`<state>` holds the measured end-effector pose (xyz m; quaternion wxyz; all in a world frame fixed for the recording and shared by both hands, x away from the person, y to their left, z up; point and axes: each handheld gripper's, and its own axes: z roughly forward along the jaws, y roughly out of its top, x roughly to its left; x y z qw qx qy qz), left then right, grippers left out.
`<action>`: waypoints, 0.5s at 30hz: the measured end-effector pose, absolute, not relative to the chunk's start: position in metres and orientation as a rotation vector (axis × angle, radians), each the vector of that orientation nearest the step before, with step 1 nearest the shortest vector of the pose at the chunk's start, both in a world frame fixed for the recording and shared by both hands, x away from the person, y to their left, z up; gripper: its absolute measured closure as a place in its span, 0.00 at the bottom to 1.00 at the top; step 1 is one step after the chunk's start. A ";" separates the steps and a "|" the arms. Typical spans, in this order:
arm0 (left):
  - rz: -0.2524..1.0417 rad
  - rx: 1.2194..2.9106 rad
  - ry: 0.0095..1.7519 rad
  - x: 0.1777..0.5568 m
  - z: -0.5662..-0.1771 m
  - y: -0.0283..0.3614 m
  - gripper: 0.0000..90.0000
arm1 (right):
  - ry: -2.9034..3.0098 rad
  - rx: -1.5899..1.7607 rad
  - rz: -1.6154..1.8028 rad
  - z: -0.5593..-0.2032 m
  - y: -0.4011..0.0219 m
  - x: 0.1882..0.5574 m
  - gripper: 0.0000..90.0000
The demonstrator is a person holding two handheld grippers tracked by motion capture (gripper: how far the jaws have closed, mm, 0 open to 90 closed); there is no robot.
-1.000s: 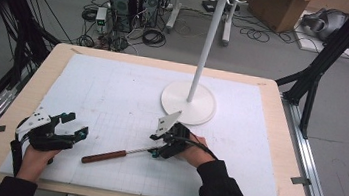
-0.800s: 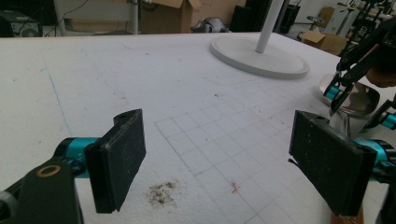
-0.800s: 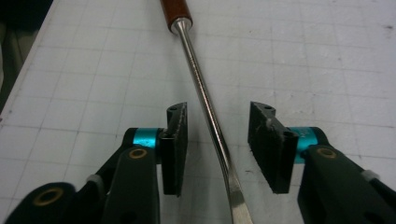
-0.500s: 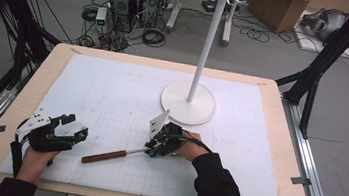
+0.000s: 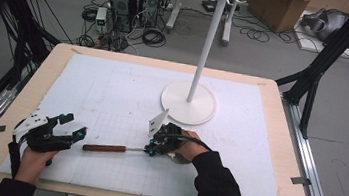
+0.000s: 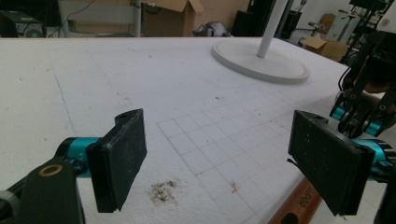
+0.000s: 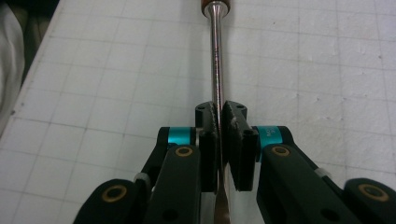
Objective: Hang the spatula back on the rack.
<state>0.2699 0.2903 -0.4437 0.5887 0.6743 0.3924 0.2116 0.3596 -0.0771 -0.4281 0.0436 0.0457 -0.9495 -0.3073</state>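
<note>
Steel is what the right gripper (image 7: 219, 116) has between its pads: the thin shiny shaft of a wooden-handled tool (image 5: 111, 148) that lies flat on the white gridded mat (image 5: 112, 95). In the right gripper view the two black jaws stand drawn almost together, with the shaft (image 7: 216, 56) running straight up out of the narrow slit between them toward the brown handle at the top edge. The jaws have just been closing, and the pads now press on the metal from both sides. In the high view the right gripper (image 5: 150, 149) sits low on the mat in front of the round base of the white stand (image 5: 188, 102), near it but not touching, and the tool stretches from it toward the person's left, its reddish-brown handle lying between the two hands.

The left gripper (image 6: 219, 163) is wide open and holds nothing. In the left gripper view its two black pads stand far apart with bare mat between them, and the end of the brown handle (image 6: 299, 203) lies just below and inside the pad on the right of that view; whether it touches that pad I cannot tell. In the high view the left gripper (image 5: 74, 127) rests near the mat's front left corner, its tips pointing toward the handle's end, just short of it.
</note>
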 end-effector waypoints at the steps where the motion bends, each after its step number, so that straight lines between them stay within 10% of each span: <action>1: 0.497 1.560 0.917 0.269 -0.442 0.292 0.22 | -2.895 0.126 -0.946 -0.427 -0.077 0.358 0.94; 15: 0.522 1.437 0.946 0.263 -0.429 0.294 0.22 | -2.906 -0.157 -1.161 -0.406 -0.106 0.356 0.94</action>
